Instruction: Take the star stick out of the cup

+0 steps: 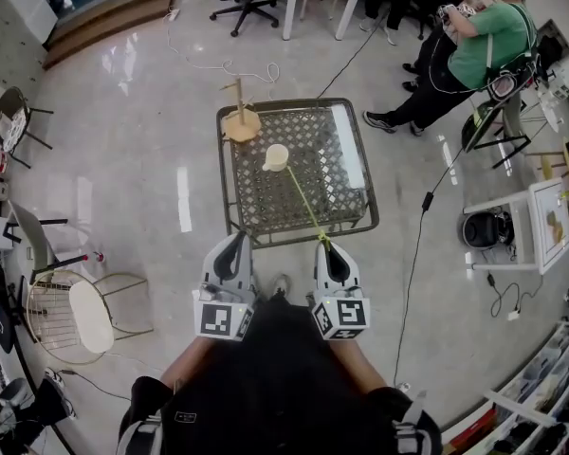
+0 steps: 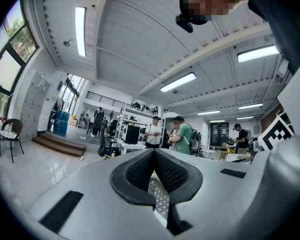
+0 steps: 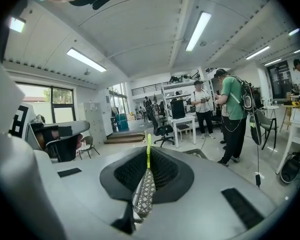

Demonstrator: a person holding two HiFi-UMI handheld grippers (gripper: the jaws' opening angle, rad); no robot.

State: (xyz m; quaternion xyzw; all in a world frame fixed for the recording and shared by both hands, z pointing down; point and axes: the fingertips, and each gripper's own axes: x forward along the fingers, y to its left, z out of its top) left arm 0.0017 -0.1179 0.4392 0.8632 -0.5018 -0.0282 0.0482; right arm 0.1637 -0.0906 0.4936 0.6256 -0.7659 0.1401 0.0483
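My right gripper (image 1: 325, 244) is clenched on the near end of the stick (image 1: 304, 202), its far end at the cup (image 1: 276, 157) on the table (image 1: 266, 202), my left gripper (image 1: 234, 241) closed, empty.

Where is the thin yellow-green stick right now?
Head view, centre: the thin yellow-green stick slants from the cream cup on the lattice table down to the right gripper, shut on its near end.

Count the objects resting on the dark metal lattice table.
3: a wooden peg stand at the far left corner, a pale cup near the middle, a white flat strip along the right edge. The cup holds a thin yellow-green stick.
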